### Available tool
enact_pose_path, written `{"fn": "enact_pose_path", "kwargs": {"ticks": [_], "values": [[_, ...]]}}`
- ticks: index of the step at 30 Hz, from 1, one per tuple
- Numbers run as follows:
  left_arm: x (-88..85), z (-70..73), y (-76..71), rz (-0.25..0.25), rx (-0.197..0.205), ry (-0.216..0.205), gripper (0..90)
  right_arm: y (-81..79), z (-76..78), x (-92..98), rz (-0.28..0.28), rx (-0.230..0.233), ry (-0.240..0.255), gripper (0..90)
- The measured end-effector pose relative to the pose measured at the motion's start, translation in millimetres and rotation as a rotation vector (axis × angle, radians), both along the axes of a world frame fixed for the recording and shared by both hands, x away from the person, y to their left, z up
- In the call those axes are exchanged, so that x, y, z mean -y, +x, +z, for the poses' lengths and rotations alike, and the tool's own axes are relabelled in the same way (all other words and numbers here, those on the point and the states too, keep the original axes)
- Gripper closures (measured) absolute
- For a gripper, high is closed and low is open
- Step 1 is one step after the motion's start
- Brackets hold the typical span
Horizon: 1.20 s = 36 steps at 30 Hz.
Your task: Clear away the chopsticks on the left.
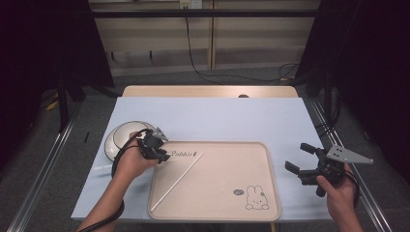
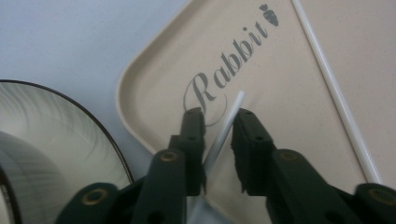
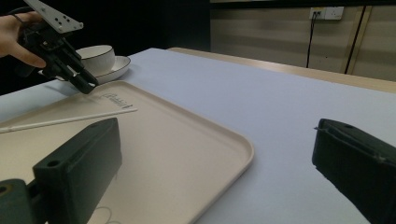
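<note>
Centrally in the left gripper view, a thin white straw (image 2: pixel 227 125) runs between the jaws of the left claw (image 2: pixel 218 122), which have narrowed until the pads sit at or just off its sides; whether they already press cannot be told. Its tip lies over the upper-left corner of the beige tray (image 2: pixel 289 93), beside the "Rabbit" lettering. A second, longer white straw (image 1: pixel 177 179) lies diagonally on the tray. At the left of the high view stands a white bowl on a saucer (image 1: pixel 117 138), just beside the left claw (image 1: pixel 163 155). The right claw (image 1: pixel 300 158) hangs wide and empty over the blue desk (image 1: pixel 232 118). Judged handling: very light, smooth, hollow, easily crushed or bent; grip gently across its width, near one end.
</note>
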<state>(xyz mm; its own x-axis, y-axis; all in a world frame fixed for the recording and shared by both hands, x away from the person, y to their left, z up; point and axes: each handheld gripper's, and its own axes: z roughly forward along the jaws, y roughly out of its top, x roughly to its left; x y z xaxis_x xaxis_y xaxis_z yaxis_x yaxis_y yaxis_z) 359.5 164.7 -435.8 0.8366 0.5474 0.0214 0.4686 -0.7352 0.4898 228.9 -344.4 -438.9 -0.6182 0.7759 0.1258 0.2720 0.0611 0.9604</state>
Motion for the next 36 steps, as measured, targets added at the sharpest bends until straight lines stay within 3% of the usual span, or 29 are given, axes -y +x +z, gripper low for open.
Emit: {"fn": "enact_pose_path", "kwargs": {"ticks": [2,3,4,5,7,8,9,10,11,13,14,15,21,26,36], "values": [[-1.4,4.0,1.0,0.043,0.003,-0.005,85.6,-0.3,0.5,0.8,0.01,-0.008,0.0,0.9],[-2.4,7.6,1.9,0.081,-0.023,-0.068,86.9,-0.2,0.3,0.6,0.004,-0.007,0.003,0.8],[-3.8,12.1,2.3,0.117,-0.01,-0.117,87.1,0.1,0.2,0.7,0.0,-0.002,0.003,0.9],[-4.4,18.8,2.4,0.15,0.006,-0.132,87.2,0.0,0.3,1.0,-0.002,-0.001,0.006,0.9],[-7.8,33.1,3.1,0.172,0.021,-0.22,87.4,0.2,0.1,1.6,-0.005,-0.002,0.011,0.9],[-10.0,44.3,2.6,0.222,0.019,-0.307,87.4,0.2,0.1,1.6,-0.005,0.0,0.012,0.9],[-10.0,44.3,2.6,0.222,0.019,-0.307,87.4,0.2,0.1,1.6,-0.005,0.0,0.012,0.9],[-15.9,62.2,1.7,0.224,0.047,-0.382,87.4,0.0,0.3,1.9,-0.008,0.0,0.011,0.9],[-16.6,69.1,0.5,0.24,0.059,-0.446,87.4,0.1,0.3,2.3,-0.008,0.002,0.008,0.9],[-21.3,81.8,-0.9,0.255,0.069,-0.54,87.4,0.0,0.2,2.2,-0.007,-0.001,0.014,0.9],[-21.3,81.8,-0.9,0.255,0.069,-0.54,87.4,0.0,0.2,2.2,-0.007,-0.001,0.014,0.9],[-25.7,92.1,-2.7,0.279,0.095,-0.603,87.5,-0.1,0.3,1.9,-0.006,0.001,0.017,0.9],[-34.8,109.9,-5.2,0.319,0.114,-0.681,87.5,-0.2,0.5,2.0,-0.006,0.001,0.022,0.9],[-36.2,116.5,-6.0,0.337,0.125,-0.709,87.5,0.0,0.3,1.0,-0.004,0.001,0.022,0.9],[-30.3,101.3,-3.6,0.386,0.103,-0.707,87.5,-0.1,0.7,0.6,-0.001,0.005,0.025,0.9]]}}
